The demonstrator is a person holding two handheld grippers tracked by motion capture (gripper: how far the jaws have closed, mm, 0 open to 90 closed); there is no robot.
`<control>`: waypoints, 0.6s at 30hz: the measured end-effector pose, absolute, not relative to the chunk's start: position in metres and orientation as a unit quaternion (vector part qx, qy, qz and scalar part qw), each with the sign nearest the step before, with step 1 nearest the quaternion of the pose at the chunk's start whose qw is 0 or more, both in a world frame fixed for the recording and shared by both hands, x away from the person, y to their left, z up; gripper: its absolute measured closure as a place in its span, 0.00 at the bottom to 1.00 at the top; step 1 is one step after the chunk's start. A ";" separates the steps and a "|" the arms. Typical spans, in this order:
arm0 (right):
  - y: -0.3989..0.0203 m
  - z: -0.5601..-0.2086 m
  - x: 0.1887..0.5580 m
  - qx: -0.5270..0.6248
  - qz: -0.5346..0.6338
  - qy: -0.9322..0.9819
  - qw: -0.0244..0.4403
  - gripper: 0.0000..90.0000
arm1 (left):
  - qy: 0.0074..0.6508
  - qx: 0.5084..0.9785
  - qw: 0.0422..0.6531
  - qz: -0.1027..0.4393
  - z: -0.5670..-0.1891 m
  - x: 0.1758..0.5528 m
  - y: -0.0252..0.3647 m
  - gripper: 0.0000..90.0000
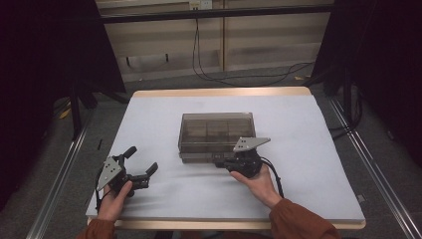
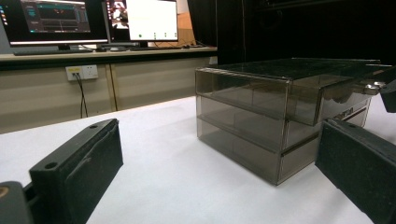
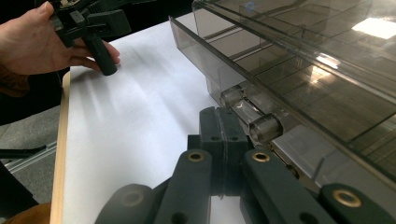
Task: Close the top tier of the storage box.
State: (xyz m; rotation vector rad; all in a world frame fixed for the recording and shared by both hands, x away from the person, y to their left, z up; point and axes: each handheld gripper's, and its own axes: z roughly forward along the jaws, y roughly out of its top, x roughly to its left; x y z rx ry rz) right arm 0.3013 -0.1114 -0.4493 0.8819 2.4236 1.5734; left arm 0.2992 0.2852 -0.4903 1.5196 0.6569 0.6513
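A smoky clear drawer box (image 1: 216, 132) stands mid-table on the white cloth (image 1: 303, 164). My right gripper (image 1: 220, 162) lies at the box's front side, held from behind by a hand. In the right gripper view its jaws (image 3: 219, 128) are pressed together with nothing seen between them, their tip right beside the clear cylindrical drawer handle (image 3: 254, 122). The top drawer (image 2: 261, 91) juts out slightly toward that gripper. My left gripper (image 1: 143, 158) rests at the front left of the cloth, open and empty. Its view looks between its pads (image 2: 88, 158) at the box (image 2: 238, 135), well short of it.
The left hand (image 3: 32, 42) and its gripper (image 3: 100, 44) sit near the table's wooden edge (image 3: 60, 154). Beyond the table are a wall, cables (image 1: 234, 74) on the floor and metal rails (image 1: 368, 159). Monitors (image 2: 140, 21) stand on a bench behind.
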 end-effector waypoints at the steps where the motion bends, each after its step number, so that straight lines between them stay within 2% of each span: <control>1: -0.112 -0.449 0.302 0.293 0.520 0.800 0.060 1.00 | 0.286 0.664 0.630 0.285 -0.490 0.299 0.285 0.01; 18: -0.111 -0.450 0.310 0.297 0.516 0.801 0.064 1.00 | 0.289 0.663 0.629 0.284 -0.490 0.299 0.285 0.01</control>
